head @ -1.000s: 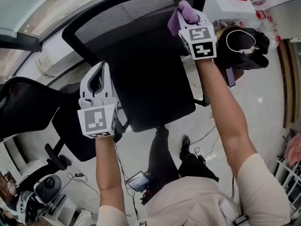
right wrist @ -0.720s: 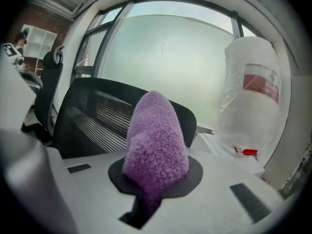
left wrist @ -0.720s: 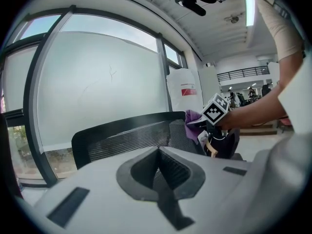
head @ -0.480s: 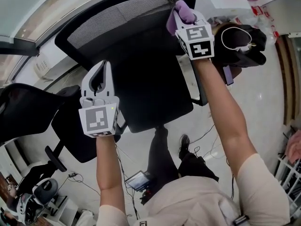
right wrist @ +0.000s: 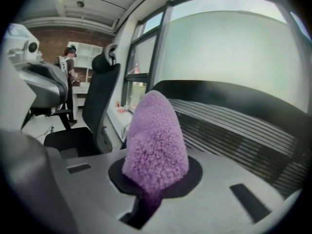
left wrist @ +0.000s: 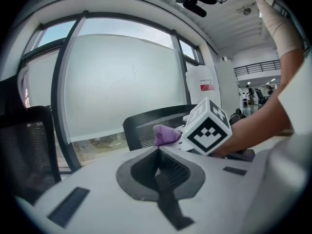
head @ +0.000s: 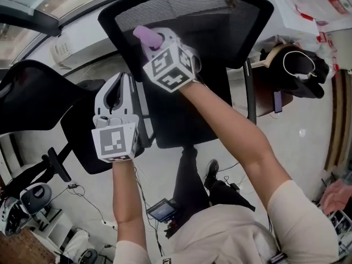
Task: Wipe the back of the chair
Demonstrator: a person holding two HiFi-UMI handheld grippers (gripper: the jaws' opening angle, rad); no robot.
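I see pale glossy floor (head: 314,114): black mesh chair (head: 220,21) stands on it, second black chair (head: 33,103) at left, loose cables (head: 82,194).

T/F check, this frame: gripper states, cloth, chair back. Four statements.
1. The right gripper is shut on a purple cloth. True.
2. The left gripper holds a sponge. False: its jaws are together on nothing.
3. The chair back is white plastic. False: it is black mesh.
4. The purple cloth is up at the chair back's mesh. True.
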